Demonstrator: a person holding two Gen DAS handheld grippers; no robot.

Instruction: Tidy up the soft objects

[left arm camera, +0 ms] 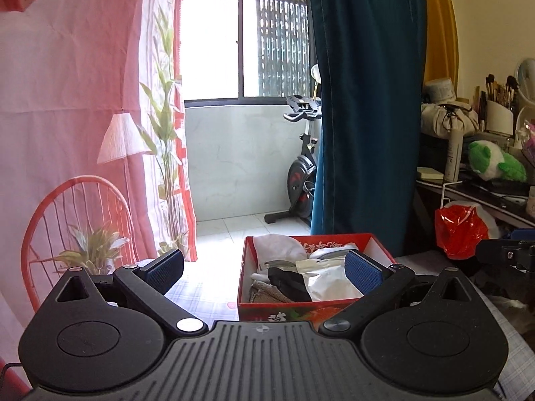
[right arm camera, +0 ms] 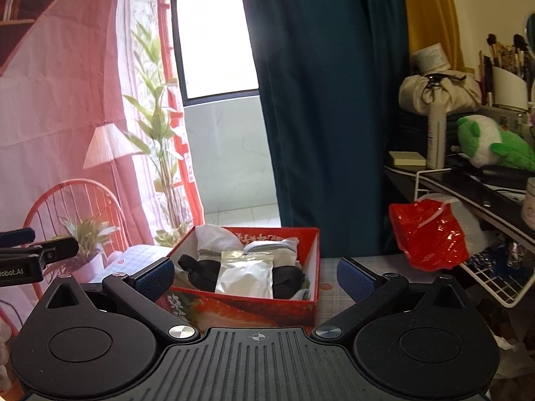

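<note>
A red cardboard box (left arm camera: 309, 309) (right arm camera: 240, 307) sits on a checked cloth surface. It holds white socks (left arm camera: 277, 247) (right arm camera: 217, 237), black fabric (left arm camera: 287, 284) (right arm camera: 197, 267) and a silver-white pouch (left arm camera: 329, 280) (right arm camera: 245, 275). My left gripper (left arm camera: 264, 272) stands open just in front of the box, nothing between its blue pads. My right gripper (right arm camera: 255, 277) is open too, its fingers straddling the box's near side, holding nothing. Each gripper shows at the edge of the other's view: the right gripper (left arm camera: 508, 254), the left gripper (right arm camera: 30, 254).
A red plastic bag (left arm camera: 461, 230) (right arm camera: 431, 234) hangs at the right beside a white wire rack (right arm camera: 495, 277). The shelf above carries a green-white plush toy (right arm camera: 488, 143), a white bottle (right arm camera: 436, 133) and brushes. A teal curtain (right arm camera: 327, 100) hangs behind the box.
</note>
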